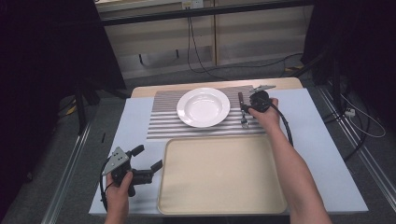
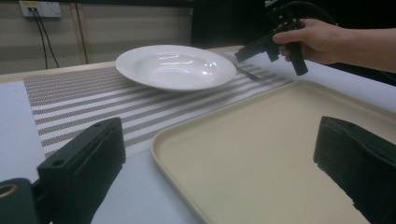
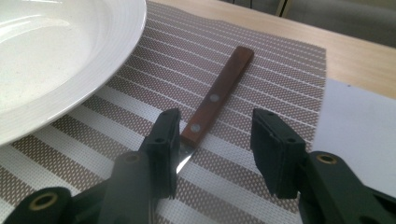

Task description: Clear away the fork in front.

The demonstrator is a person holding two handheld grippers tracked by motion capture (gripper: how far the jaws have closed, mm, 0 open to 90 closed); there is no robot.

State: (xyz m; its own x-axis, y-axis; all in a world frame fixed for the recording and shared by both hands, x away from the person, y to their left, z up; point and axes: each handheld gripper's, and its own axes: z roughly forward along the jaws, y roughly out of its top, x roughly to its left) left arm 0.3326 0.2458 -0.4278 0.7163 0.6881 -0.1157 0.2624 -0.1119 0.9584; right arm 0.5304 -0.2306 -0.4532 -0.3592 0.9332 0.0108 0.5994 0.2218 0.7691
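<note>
While the right gripper (image 3: 215, 140) straddles the fork, we read this as the pick-up step.
Fork (image 3: 219, 95): wooden handle, lies flat on the striped placemat (image 3: 261, 74), just right of the white plate (image 3: 56, 56); metal neck sits between the jaws.
Right gripper: jaws narrowed but not clamped; left pad touches or nearly touches the handle's end, right pad apart with mat showing between.
Left gripper (image 1: 147, 161): jaws wide, nothing between them, hangs beside the left edge of the beige tray (image 1: 222, 175).
Next move, as we judge it: centre over the handle, lower to the mat, close fully, then lift; the tray looks the likely target.
Risk: a grip on the thin neck may slip or tilt.
</note>
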